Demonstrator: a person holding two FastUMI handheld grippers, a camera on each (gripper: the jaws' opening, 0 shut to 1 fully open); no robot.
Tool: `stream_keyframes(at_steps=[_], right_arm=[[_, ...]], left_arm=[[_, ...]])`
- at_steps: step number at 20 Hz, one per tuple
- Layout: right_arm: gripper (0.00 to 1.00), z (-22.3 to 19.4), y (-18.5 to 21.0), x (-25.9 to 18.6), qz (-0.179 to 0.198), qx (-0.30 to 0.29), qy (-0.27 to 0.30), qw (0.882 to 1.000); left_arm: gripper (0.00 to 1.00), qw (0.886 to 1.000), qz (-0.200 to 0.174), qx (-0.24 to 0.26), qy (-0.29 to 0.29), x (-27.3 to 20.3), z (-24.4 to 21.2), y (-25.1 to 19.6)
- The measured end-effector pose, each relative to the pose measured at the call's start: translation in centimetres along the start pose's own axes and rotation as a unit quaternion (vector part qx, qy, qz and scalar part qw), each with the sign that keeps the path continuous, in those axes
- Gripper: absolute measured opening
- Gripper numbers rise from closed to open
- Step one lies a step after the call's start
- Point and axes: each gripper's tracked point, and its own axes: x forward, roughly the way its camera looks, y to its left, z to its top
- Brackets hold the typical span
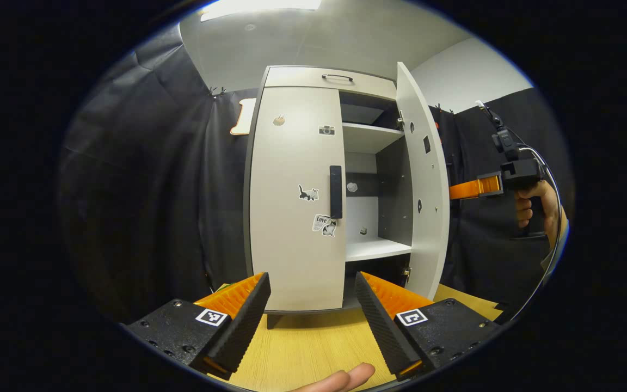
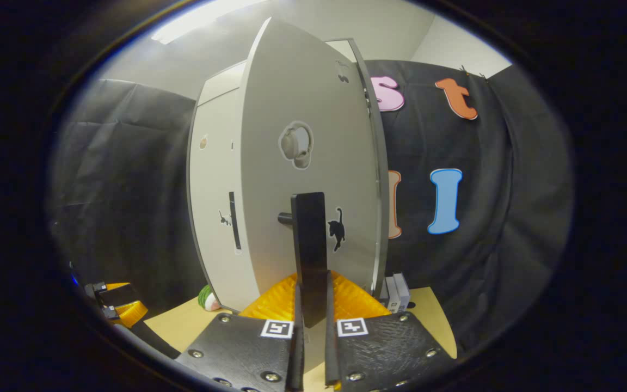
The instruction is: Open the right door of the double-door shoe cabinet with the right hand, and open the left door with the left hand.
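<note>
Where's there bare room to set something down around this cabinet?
Free: the lower shelf behind the open right door, and tabletop between the left gripper fingers. Crowded: the right door handle, clamped by the right gripper.

The wooden table [image 1: 313, 343] bears the shoe cabinet [image 1: 297, 196] — small boxes [image 2: 397, 292] just beside it.

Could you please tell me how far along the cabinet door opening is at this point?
Done: the right door stands swung wide, showing the shelves. In hand: the right gripper is clamped on that door's handle. Left: the left door is shut; the left gripper is open, short of its handle.
</note>
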Motion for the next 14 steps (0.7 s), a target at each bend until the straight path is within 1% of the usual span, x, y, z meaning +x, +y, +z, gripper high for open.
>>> stream_keyframes(at_steps=[5, 7, 8, 9, 10, 11, 12, 13, 14], right_arm=[[0.14, 0.1, -1.2, -0.2, -0.017, -0.005, -0.001, 1.000], [0.14, 0.3, -2.4, -0.3, -0.033, -0.007, -0.002, 0.999], [0.14, 0.5, -3.1, -0.3, -0.047, -0.015, -0.006, 0.999], [0.15, 0.0, -4.6, 1.2, -0.061, -0.016, -0.007, 0.998], [0.02, 0.2, -5.4, -0.3, -0.085, -0.024, -0.008, 0.996], [0.01, 0.5, -6.7, -0.7, -0.103, -0.030, -0.009, 0.994], [0.01, 0.6, -7.6, -0.7, -0.106, -0.021, -0.012, 0.994], [0.00, 0.5, -6.8, -1.1, -0.073, 0.008, -0.013, 0.997], [0.00, 0.4, -6.1, -0.8, -0.052, 0.027, -0.012, 0.998]], left_arm=[[0.97, 1.000, -0.001, 0.000, 0.004, 0.4, -0.4, -0.4], [0.97, 1.000, -0.004, 0.001, 0.006, 0.6, -0.6, -0.6], [0.97, 1.000, -0.005, 0.002, 0.007, 0.7, -0.7, -0.8], [0.97, 1.000, -0.006, 0.002, 0.008, 0.7, -0.7, -0.9], [0.97, 1.000, -0.006, 0.002, 0.008, 0.9, -0.8, -1.1], [0.97, 1.000, -0.007, 0.002, 0.009, 1.0, -0.8, -1.2], [0.97, 1.000, -0.007, 0.002, 0.010, 1.1, -0.9, -1.3], [0.97, 1.000, -0.009, 0.002, 0.011, 1.3, -0.9, -1.5], [0.97, 1.000, -0.010, 0.002, 0.013, 1.4, -0.9, -1.6]])
